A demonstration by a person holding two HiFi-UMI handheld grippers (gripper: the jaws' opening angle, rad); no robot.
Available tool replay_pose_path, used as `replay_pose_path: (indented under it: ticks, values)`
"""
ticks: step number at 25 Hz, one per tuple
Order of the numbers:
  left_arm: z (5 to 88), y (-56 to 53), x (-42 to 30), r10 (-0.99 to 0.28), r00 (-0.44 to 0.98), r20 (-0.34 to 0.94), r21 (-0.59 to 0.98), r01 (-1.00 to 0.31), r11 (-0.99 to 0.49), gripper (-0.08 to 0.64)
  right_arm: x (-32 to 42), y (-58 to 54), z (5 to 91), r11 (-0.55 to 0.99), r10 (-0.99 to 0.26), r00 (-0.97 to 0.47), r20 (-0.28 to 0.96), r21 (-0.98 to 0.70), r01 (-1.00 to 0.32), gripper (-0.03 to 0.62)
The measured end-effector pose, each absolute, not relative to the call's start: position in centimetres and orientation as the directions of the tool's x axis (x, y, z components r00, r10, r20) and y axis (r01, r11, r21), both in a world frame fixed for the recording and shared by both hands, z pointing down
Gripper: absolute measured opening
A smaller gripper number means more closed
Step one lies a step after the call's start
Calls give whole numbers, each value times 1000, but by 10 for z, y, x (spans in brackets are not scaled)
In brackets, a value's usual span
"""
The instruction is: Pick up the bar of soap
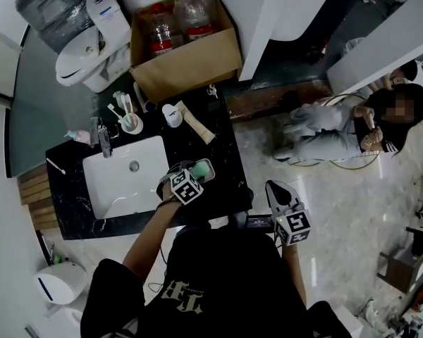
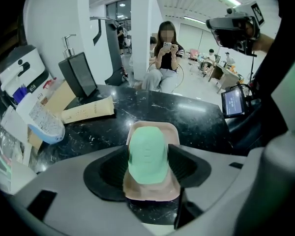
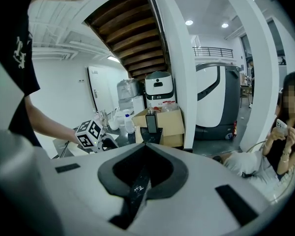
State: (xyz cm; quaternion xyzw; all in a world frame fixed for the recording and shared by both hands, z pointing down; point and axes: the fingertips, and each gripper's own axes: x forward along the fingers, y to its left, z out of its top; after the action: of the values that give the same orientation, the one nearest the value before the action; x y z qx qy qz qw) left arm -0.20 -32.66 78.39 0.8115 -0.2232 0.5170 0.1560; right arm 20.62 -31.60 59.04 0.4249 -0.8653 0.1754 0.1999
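The left hand-held gripper (image 2: 148, 168) stands wide, astride the pale green bar of soap (image 2: 147, 154) in its beige plastic dish (image 2: 153, 127) on the black marble table (image 2: 196, 117); close squarely on the soap's flanks, above the dish rim.

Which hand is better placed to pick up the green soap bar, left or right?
Left. The left claw is open, with the green soap bar on its pink dish between its jaws. The right claw is shut and held beside the counter, away from the soap.
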Motion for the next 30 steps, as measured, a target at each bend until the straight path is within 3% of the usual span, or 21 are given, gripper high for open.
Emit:
replay_pose_path:
  ticks: [16, 30]
  values:
    - [792, -315, -4, 13, 145, 989, 76, -441, -894, 245, 209, -313, 588, 581, -666, -560, 493, -128, -804, 8]
    - [796, -314, -1, 127, 64, 990, 142, -414, -899, 245, 230, -309, 587, 552, -696, -546, 467, -140, -822, 9]
